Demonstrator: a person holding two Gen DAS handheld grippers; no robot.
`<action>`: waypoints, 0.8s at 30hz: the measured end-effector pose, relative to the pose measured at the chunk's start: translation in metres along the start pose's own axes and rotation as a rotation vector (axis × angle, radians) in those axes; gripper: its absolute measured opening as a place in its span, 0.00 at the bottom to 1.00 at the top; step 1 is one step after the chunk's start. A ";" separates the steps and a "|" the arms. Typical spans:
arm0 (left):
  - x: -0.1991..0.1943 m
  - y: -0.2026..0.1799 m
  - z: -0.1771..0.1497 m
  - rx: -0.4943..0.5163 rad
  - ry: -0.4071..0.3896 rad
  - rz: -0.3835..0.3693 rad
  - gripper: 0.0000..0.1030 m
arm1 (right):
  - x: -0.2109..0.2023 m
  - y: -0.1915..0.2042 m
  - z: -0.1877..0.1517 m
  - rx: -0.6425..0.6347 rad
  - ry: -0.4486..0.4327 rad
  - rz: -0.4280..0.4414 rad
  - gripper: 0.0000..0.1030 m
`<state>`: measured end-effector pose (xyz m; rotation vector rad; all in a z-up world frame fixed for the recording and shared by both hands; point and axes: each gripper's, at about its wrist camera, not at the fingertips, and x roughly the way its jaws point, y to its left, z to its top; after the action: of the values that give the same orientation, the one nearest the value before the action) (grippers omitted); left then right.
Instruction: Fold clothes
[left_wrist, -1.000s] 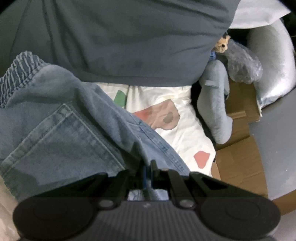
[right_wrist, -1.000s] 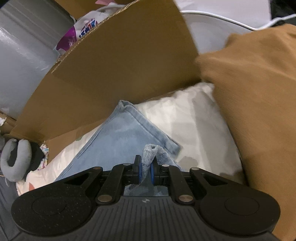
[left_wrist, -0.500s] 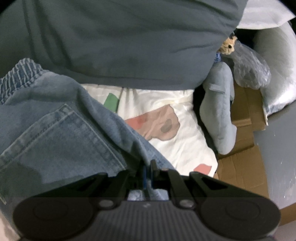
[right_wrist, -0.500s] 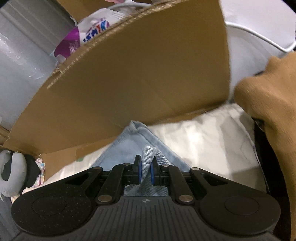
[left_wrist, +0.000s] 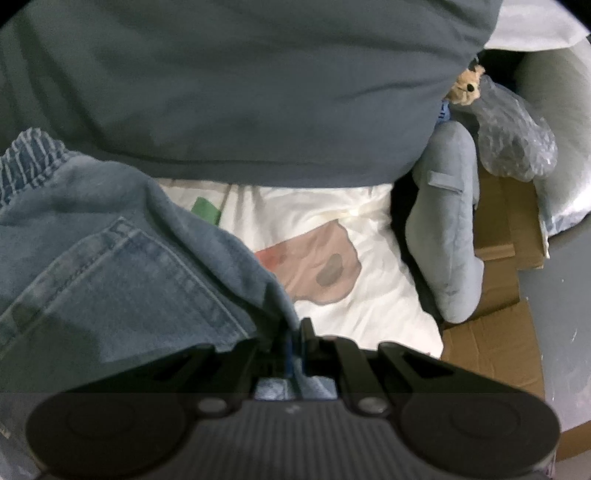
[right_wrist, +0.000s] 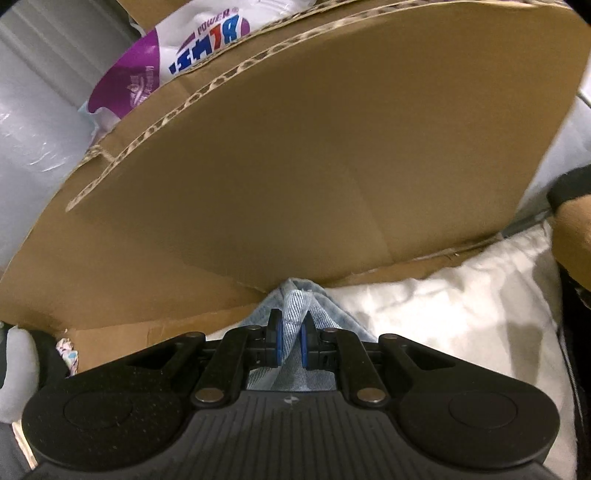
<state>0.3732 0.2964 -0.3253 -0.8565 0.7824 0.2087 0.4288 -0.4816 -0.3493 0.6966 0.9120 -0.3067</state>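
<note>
Jeans (left_wrist: 110, 266) stayed pinched in both our grippers, left (left_wrist: 295, 332) and right (right_wrist: 291, 332), fingers closed on denim. We had carried the right end toward the cardboard (right_wrist: 332, 166), so the fold was under way.

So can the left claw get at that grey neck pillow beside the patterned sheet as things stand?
Probably not yet. The left claw is shut on the denim jeans, so it has no free grip. The path itself looks open: only the patterned sheet lies between it and the grey neck pillow.
</note>
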 end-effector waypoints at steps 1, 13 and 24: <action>0.002 -0.001 0.001 0.003 0.000 0.000 0.04 | 0.003 0.002 0.002 0.002 0.000 -0.002 0.08; 0.019 -0.011 0.006 0.035 0.003 0.032 0.04 | 0.025 0.003 0.008 0.109 -0.010 0.011 0.08; 0.035 -0.021 0.014 0.048 0.000 0.035 0.04 | 0.027 -0.010 0.007 0.264 -0.040 0.064 0.08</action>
<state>0.4150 0.2889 -0.3314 -0.7976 0.7995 0.2197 0.4436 -0.4927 -0.3720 0.9581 0.8167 -0.3872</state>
